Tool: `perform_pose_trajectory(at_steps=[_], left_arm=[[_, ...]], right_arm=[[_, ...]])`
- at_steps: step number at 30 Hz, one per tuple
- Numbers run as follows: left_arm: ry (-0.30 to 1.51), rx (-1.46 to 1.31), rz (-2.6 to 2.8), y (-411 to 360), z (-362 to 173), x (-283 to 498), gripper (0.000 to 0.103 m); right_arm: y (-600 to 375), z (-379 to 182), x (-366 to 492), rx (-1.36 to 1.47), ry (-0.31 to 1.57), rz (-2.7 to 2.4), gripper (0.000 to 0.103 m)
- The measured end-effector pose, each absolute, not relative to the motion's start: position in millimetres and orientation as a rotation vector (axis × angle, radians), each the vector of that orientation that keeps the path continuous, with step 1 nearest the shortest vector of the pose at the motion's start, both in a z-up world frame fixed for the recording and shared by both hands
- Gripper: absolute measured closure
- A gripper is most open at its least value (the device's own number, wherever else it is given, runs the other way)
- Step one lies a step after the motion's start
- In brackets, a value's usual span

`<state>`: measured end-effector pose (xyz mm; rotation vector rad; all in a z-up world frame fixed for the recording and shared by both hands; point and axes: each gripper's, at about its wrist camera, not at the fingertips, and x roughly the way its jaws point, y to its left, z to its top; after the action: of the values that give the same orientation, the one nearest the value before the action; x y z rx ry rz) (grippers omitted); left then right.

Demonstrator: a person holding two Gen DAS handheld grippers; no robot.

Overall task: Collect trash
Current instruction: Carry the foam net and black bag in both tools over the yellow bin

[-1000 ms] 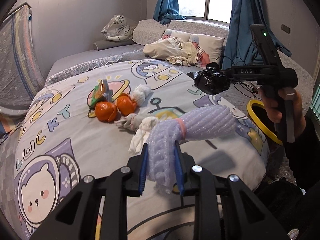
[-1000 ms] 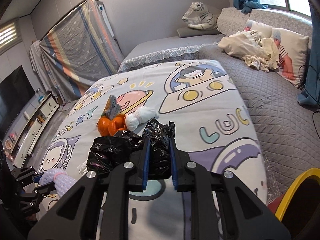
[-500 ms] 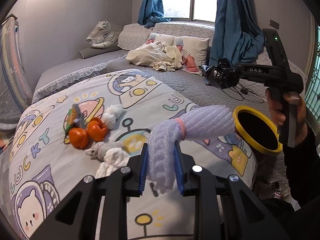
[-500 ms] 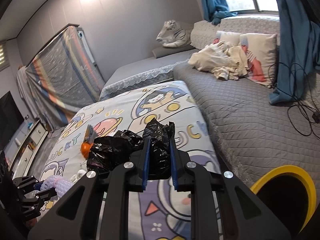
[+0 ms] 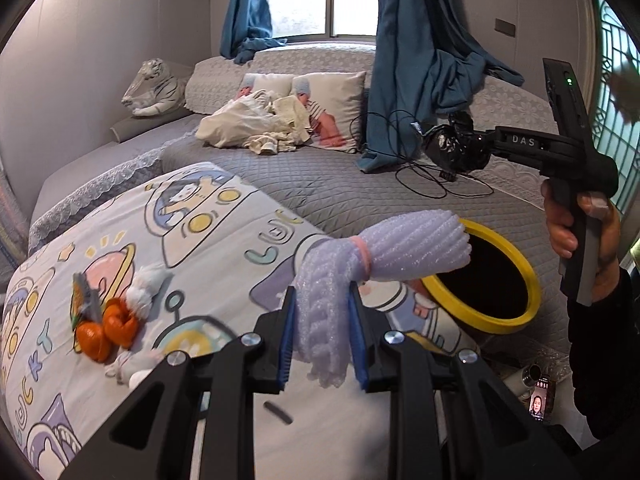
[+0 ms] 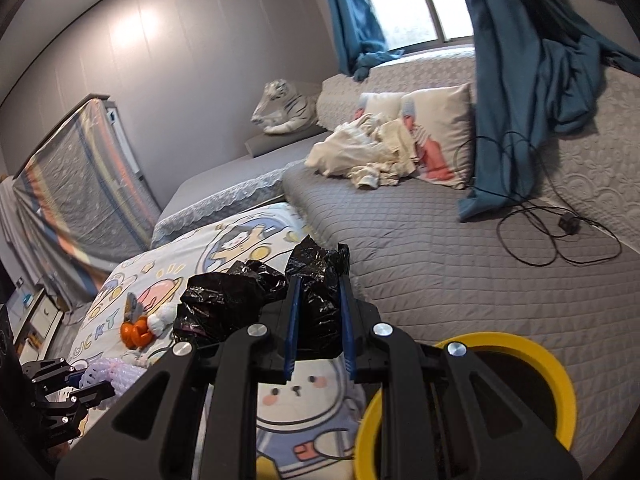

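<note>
Foam netting (image 5: 360,268): lilac, bent, pink band at its bend, pinched upright. Black plastic bag (image 6: 280,300): crumpled, clamped. Bin (image 5: 516,264): yellow-rimmed, open, at three o'clock. Orange peels (image 5: 106,328), white tissues (image 5: 142,292): nine o'clock, on the quilt.

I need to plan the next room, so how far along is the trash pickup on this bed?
Nothing visibly binned yet. In hand: the left gripper holds a foam wrap and the right gripper a black plastic bag, both near the yellow-rimmed bin. Left on the blanket: orange peels, a snack wrapper and crumpled tissues.
</note>
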<state>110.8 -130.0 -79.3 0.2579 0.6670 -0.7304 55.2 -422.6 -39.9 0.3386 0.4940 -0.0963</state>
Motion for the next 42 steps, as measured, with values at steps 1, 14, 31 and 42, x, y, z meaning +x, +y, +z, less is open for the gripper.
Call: perform_pose_trajectory(at_steps=[1,14,31,42], left_arm=[[0.664,0.262,-0.74,-136,-78,111,0.08],[0.655,0.353,-0.891,-231,-73,101,0.08],[0.74,0.446,-1.031,-324,-118,95,0.08],[0.837,0.497,-1.083,-366,-162,91,0.08]], right_arm=[[-430,-40,49,0.343,0.489,-0.114,0.086],[-502,-59,-15,0.371,0.462,-0.341,0.086],[-549,-110,-36,0.406,0.534,-0.518,0.086],[-563,-143,-28,0.475,0.612,-0.528,0.085]])
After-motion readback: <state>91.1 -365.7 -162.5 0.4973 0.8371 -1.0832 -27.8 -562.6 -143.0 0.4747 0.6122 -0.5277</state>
